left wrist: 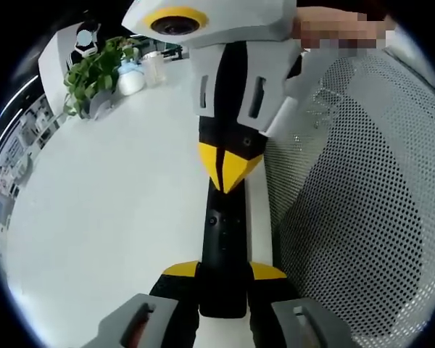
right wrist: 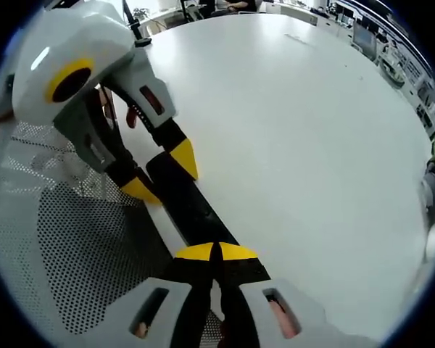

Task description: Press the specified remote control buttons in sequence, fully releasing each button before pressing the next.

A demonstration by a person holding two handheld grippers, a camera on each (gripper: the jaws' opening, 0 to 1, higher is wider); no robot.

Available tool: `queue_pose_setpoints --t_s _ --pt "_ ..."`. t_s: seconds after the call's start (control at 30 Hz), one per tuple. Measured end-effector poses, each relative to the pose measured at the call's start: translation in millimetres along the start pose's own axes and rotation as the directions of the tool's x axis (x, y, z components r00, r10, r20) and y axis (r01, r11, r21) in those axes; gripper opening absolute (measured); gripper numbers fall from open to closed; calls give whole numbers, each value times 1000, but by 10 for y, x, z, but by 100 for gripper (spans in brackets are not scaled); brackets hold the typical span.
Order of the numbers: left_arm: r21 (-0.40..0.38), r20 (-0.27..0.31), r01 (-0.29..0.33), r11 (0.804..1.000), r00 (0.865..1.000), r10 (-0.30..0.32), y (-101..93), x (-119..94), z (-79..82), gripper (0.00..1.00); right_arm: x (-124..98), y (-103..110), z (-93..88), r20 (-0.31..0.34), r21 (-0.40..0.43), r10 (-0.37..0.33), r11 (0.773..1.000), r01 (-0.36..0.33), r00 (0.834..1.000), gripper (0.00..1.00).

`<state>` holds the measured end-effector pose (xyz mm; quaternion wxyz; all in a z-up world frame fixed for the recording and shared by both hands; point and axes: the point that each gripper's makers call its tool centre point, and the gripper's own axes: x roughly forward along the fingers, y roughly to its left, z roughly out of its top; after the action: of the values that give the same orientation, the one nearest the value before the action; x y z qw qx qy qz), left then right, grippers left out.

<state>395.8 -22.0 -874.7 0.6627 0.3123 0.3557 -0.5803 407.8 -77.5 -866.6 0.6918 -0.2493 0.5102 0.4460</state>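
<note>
A long black remote control lies along the white table's edge, and my left gripper is shut on its near end, one yellow-tipped jaw on each side. My right gripper comes down from above with its yellow tips shut together, resting on the remote's top face. In the right gripper view the same closed tips sit on the remote. At the remote's far end there, the left gripper clamps it. Which button lies under the tips is hidden.
The white table spreads out to the left. A potted plant and pale bottles stand at its far side. A grey mesh chair back stands close against the table's edge beside the remote. A person's hand holds the right gripper.
</note>
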Motion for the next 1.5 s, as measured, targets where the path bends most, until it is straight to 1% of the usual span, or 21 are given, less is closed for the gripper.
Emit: queue_pose_setpoints --t_s 0.23,0.43,0.63,0.9,1.5 --pt "-7 3 -1 1000 1000 1 3 2 0 25 4 -2 -3 7 -2 -4 1000 4 1000 0" --pt "-11 6 -2 1000 1000 2 4 2 1 25 3 -7 -6 24 42 10 999 -11 1000 0" --pt "-17 11 -4 1000 1000 4 6 3 3 25 4 2 -2 21 15 3 1000 -3 1000 0" --pt "-25 25 -5 1000 1000 6 8 2 9 25 4 -5 -1 22 14 5 1000 -5 1000 0" --pt "-21 26 -6 1000 1000 7 7 3 9 25 6 -4 2 16 8 2 1000 -2 1000 0"
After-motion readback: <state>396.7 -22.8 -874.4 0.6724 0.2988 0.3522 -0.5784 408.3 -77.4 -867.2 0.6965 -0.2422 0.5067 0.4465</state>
